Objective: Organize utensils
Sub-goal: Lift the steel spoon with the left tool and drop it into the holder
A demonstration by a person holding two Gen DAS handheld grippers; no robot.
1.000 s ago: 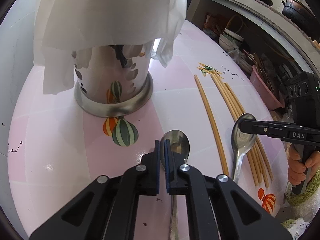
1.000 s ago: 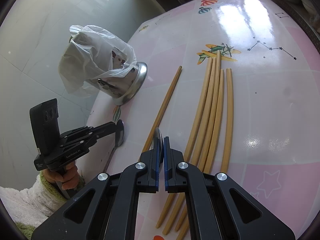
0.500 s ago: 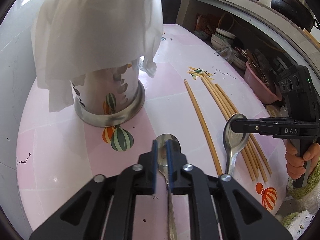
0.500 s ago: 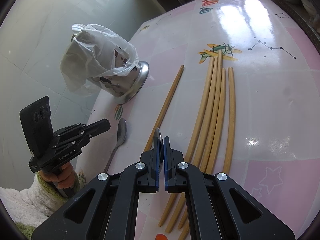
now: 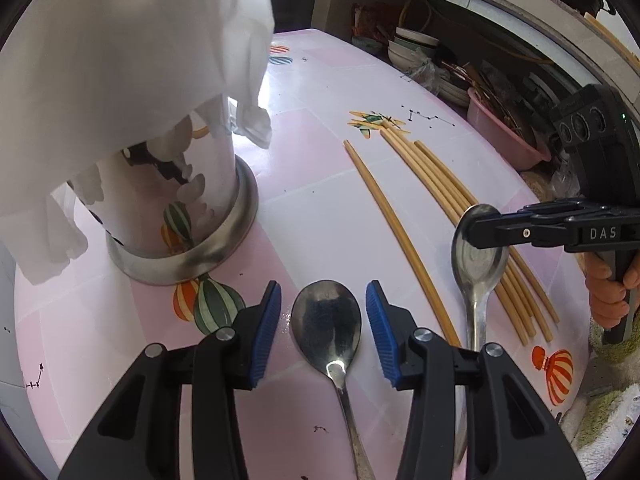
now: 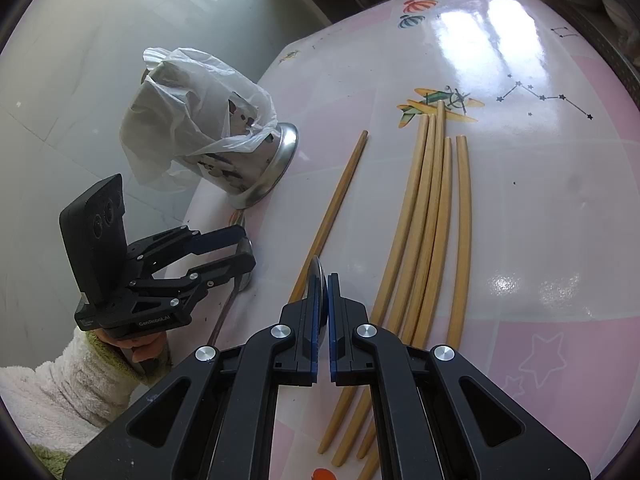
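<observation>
**Q:** Where do the spoons lie, taken from the steel holder (image 5: 176, 216)?

**A:** Both lie on the pink table (image 5: 320, 184) in front of the holder and to its right. The near spoon (image 5: 326, 326) rests flat, bowl toward the holder, its handle running back under the left gripper (image 5: 323, 322). The far spoon (image 5: 478, 256) sits farther right of the holder, beside the chopsticks (image 5: 440, 200), its long axis roughly parallel to the first.

**Q:** What are the grippers doing?

**A:** The left gripper's jaws stand wide apart, one on each side of the near spoon's bowl, touching nothing. The right gripper (image 6: 323, 280) is clenched on the rim of the far spoon's bowl, which shows as a thin steel edge between its pads in the right wrist view.

**Q:** What does the next move turn on?

**A:** Likely this: the holder stands ahead and left of the left gripper, its mouth draped in a white plastic bag (image 5: 120, 60). The left hand is the nearer of the two. The near spoon's axis points almost straight along that gripper's fingers, so the jaws straddle its bowl rather than cross the handle.
</observation>
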